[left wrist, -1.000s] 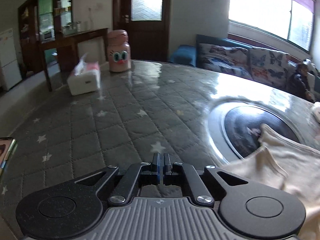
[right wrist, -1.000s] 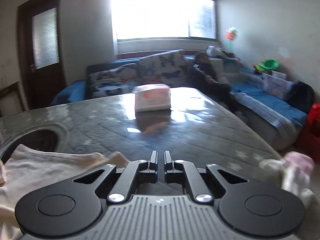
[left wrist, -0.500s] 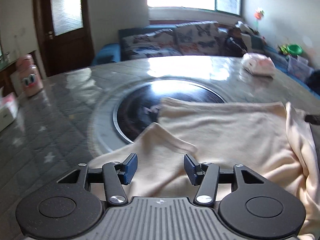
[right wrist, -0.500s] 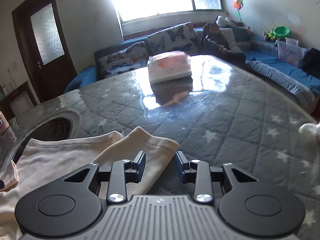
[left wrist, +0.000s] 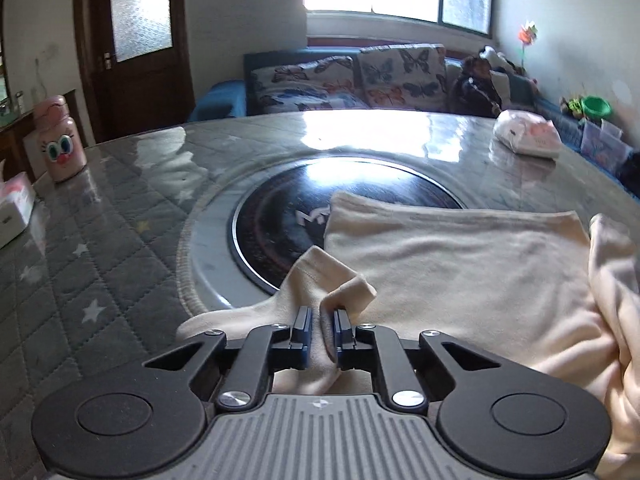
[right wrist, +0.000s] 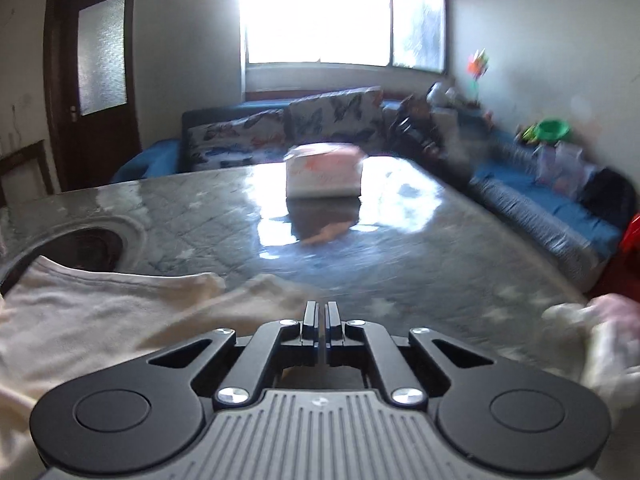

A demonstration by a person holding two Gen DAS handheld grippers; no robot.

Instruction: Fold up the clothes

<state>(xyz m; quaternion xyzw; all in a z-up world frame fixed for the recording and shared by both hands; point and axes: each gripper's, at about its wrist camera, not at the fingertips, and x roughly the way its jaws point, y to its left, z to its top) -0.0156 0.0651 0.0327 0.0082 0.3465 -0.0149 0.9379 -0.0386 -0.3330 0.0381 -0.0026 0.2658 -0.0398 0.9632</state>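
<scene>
Lying across the near half of a round table (left wrist: 120, 248), the cream garment (left wrist: 460, 276) is spread mostly flat, its far edge reaching over the dark round plate (left wrist: 280, 216) set into the table's middle. One sleeve of it juts out to the left, over the pale ring around that plate.

Left gripper (left wrist: 320, 334): the jaws are closing, with a bunched fold of that sleeve standing between them; both pads press on the cloth, which puckers and rises just beyond the fingertips.

Right gripper (right wrist: 320, 320): the fingers are pressed together with only a hairline gap. The right wrist view is blurred; the garment (right wrist: 100, 312) lies to the left of and partly under the gripper, and whether any cloth is caught between the pads cannot be told.

Other items noted. A pink bottle with a cartoon face (left wrist: 60, 140) stands near the far left edge of the table, and a white tissue box (left wrist: 14, 212) sits just in front of it at the picture's edge. A wrapped pink and white pack (left wrist: 526, 138) rests on the far right of the table, well apart from the garment. A pale pink and white bundle (right wrist: 600, 340) lies at the right edge in the right wrist view; it is too blurred to identify. A sofa with butterfly cushions (left wrist: 360, 80) stands beyond the table under a bright window.
</scene>
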